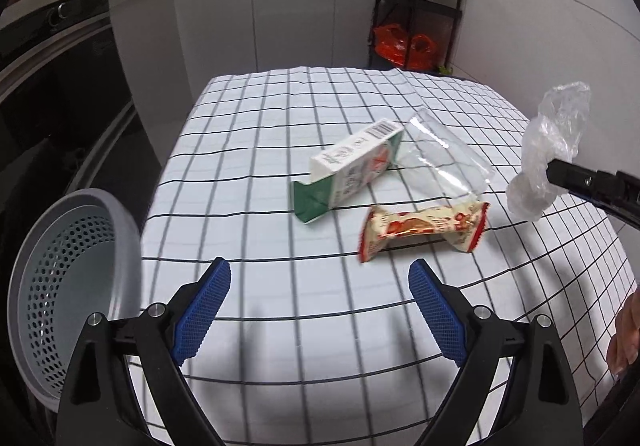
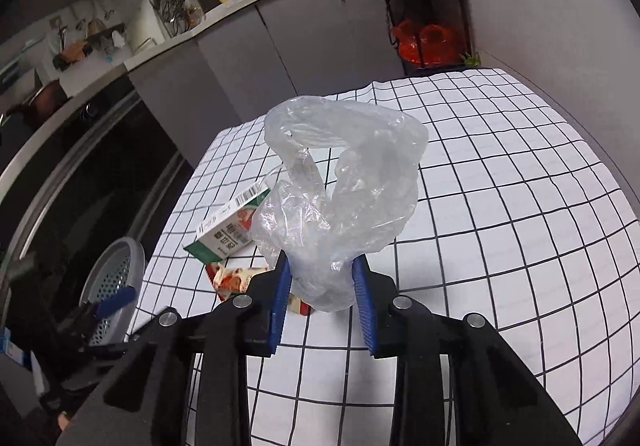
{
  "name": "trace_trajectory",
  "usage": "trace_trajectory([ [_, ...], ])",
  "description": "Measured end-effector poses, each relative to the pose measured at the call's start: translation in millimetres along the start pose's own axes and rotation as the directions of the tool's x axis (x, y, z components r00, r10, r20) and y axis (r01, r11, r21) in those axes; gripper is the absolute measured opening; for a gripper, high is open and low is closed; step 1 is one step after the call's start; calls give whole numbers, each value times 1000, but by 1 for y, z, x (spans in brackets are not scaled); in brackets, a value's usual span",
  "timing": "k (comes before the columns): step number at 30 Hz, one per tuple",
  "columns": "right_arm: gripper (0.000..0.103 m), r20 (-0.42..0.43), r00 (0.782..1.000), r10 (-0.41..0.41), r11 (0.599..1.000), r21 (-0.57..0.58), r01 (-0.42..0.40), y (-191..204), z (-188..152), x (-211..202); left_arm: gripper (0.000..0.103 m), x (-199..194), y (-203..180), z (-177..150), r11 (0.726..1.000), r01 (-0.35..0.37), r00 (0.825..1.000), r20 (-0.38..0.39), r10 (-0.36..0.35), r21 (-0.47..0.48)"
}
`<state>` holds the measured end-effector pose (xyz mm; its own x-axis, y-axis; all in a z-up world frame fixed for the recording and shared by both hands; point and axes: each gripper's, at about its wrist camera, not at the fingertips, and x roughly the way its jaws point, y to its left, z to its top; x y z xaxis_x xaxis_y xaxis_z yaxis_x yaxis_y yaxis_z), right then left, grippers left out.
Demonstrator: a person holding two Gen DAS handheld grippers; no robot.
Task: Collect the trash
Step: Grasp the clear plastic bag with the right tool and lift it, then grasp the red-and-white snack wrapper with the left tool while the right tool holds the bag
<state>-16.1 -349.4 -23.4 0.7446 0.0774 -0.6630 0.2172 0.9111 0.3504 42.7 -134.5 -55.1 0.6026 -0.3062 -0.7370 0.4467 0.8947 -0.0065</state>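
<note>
Right gripper (image 2: 322,278) clenched on crumpled plastic bag (image 2: 344,182), above checked tablecloth (image 2: 500,206). Left gripper (image 1: 320,278) spread wide, empty. Ahead: carton (image 1: 352,162), clear wrapper (image 1: 440,162), snack packet (image 1: 424,230). Perforated bin (image 1: 72,278) left of table.

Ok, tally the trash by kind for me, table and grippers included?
Crumpled plastic bag, held in the right gripper: 1
Clear flat wrapper: 1
Green and white carton: 1
Red and white snack wrapper: 1
Total: 4

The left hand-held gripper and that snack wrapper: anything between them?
Nothing. In the left wrist view only bare checked cloth separates the open left hand-held gripper from the snack wrapper.
</note>
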Motion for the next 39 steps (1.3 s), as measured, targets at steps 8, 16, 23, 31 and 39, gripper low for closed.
trace_trajectory([
  [8,30,5,999,36,998,51,-37,-13,9,-4,89,18,-25,2,999,-8,1000,-10,9,50],
  [16,30,-3,998,70,996,54,-70,-15,11,-6,89,28,-36,7,992,10,1000,-13,-8,122],
  [23,30,-2,997,82,995,58,-82,-18,13,-10,89,29,-44,14,962,80,997,-9,-80,261],
  [31,30,-7,996,90,994,61,-90,-21,14,-11,89,35,-54,25,863,266,964,-113,-241,430],
  [39,30,-12,994,107,992,71,-106,-23,14,-11,89,49,-64,32,811,366,931,-165,-327,456],
])
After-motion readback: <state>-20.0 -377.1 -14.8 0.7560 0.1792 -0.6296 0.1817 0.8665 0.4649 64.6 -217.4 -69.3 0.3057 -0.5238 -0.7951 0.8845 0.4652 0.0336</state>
